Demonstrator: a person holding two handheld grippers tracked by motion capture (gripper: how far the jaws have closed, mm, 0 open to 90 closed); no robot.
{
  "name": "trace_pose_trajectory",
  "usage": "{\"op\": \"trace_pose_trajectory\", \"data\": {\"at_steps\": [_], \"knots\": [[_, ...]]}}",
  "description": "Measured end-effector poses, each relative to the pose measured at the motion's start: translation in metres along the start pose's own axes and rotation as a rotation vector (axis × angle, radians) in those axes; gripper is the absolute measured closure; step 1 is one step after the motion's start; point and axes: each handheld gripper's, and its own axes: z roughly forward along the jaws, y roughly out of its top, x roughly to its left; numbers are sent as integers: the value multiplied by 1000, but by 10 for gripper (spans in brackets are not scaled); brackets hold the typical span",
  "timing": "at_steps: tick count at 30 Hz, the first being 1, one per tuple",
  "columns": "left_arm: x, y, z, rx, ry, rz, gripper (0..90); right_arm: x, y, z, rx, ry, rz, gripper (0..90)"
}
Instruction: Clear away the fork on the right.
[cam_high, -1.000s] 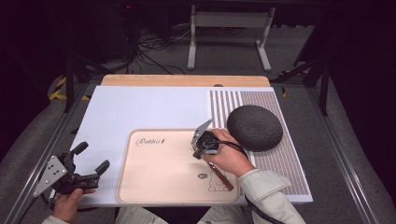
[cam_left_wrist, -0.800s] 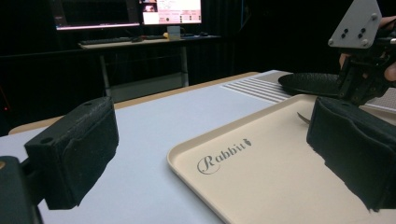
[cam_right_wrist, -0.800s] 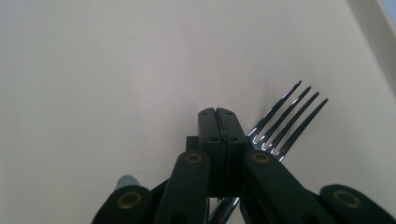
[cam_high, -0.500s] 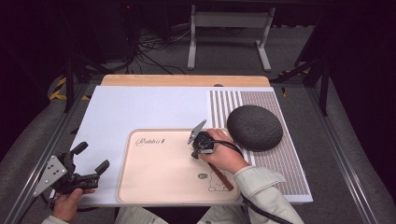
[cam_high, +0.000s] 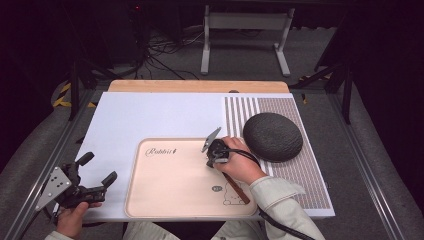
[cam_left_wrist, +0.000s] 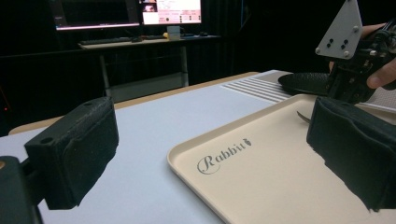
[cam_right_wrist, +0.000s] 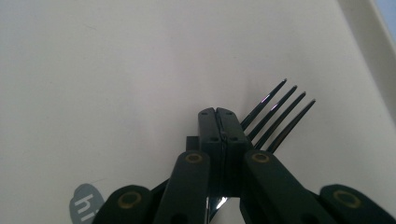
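High view: right gripper (cam_high: 216, 151) over the right part of the beige tray (cam_high: 170, 200), jaws together on a fork (cam_high: 235, 186) whose brown handle runs back under the hand; left gripper (cam_high: 95, 170) wide open and empty off the tray's left edge, dark round mat (cam_high: 272, 136) to the right. Left gripper view: both pads spread with nothing between, tray with "Rabbit" lettering ahead. Right gripper view: jaws pressed shut, fork tines (cam_right_wrist: 280, 119) poking out just right of the tips, close above the tray.
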Motion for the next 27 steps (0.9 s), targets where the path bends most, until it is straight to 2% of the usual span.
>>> {"op": "trace_pose_trajectory", "data": {"at_steps": [8, 27], "knots": [[0, 0, 0, 0, 0, -1, 28, -8, -6, -3, 1, -28, 25, 900], [0, 0, 1, 3, 0, -2, 28, -28, -28, -14, 20, -95, 155, 900]]}}
